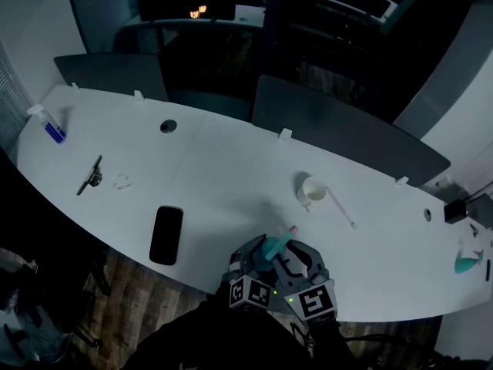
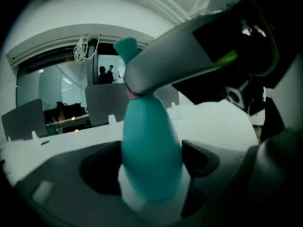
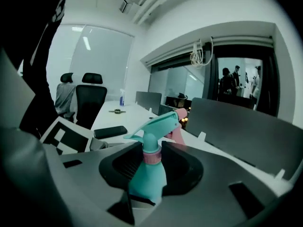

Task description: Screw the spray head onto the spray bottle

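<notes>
**Nearly there: head on the neck, collar in your right jaws**

Right now both of your grippers meet at the near edge of the table (image 1: 231, 183), just in front of you, with the teal spray bottle (image 2: 151, 141) held up between them. Your left gripper (image 2: 150, 171) has its jaws spread wide and pressed against the fat lower body of the bottle, one on each side. Your right gripper (image 3: 151, 167) comes in across the top, with its jaws pinching the pink collar (image 3: 151, 158) of the spray head (image 3: 158, 124).

What the next move turns on is the bottle's long axis. It runs from the base in your left jaws up through the neck, leaning a little away from you. The spray head sits in line with that axis, its nozzle pointing away and to your right. Your right jaws cross it at the collar, so any twist should roll about that line rather than tip it.

I see no gap between collar and shoulder, though I can't tell how far the thread has engaged. Judging by that, you are mid-tightening. Keep the left grip steady as the anchor and let the right hand, the one on the head, do the turning.
</notes>
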{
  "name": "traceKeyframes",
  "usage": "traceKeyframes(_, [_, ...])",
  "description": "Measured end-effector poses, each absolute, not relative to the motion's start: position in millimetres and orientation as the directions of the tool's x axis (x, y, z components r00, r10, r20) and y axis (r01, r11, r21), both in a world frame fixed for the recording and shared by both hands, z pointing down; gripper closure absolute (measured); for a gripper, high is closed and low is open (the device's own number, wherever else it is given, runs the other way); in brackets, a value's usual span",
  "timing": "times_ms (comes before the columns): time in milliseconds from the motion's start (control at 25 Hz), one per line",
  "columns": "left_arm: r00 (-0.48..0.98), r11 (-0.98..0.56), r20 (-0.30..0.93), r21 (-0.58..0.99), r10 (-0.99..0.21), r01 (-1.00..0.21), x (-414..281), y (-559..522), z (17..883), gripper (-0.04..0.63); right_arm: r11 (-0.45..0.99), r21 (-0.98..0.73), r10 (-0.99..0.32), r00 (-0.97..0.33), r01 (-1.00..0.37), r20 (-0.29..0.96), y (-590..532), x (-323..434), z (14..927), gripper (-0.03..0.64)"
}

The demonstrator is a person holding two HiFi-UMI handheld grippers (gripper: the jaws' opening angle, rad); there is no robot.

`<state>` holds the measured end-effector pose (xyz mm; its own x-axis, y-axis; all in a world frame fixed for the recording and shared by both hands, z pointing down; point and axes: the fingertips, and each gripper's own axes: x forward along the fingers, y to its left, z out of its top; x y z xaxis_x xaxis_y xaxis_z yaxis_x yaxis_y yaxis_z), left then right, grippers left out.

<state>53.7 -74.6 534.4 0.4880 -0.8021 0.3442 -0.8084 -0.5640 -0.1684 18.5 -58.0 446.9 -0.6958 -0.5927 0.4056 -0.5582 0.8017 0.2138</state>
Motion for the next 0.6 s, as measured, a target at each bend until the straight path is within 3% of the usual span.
traceKeyframes(240, [0.496,-0.568,0.339,-0.157,-0.799,-0.808,53.3,-74.4,534.4,0.206,0.802,0.161,-0.594,-0.737,-0.576,0.321,-58.1,20.2,444.7,0.485])
traceKeyframes(480, [0.490,-0.566,0.347,-0.166,-0.800,-0.807,52.6,-75.6,535.1,0.206,0.760,0.348,-0.647,-0.689,-0.549,0.326,-54.1,13.3,438.0,0.485])
traceKeyframes(600, [0.488,-0.563,0.345,-0.163,-0.802,-0.810,52.2,-77.2,534.5,0.206,0.759,0.326,-0.649,-0.694,-0.563,0.313,-56.3,10.1,437.1,0.485])
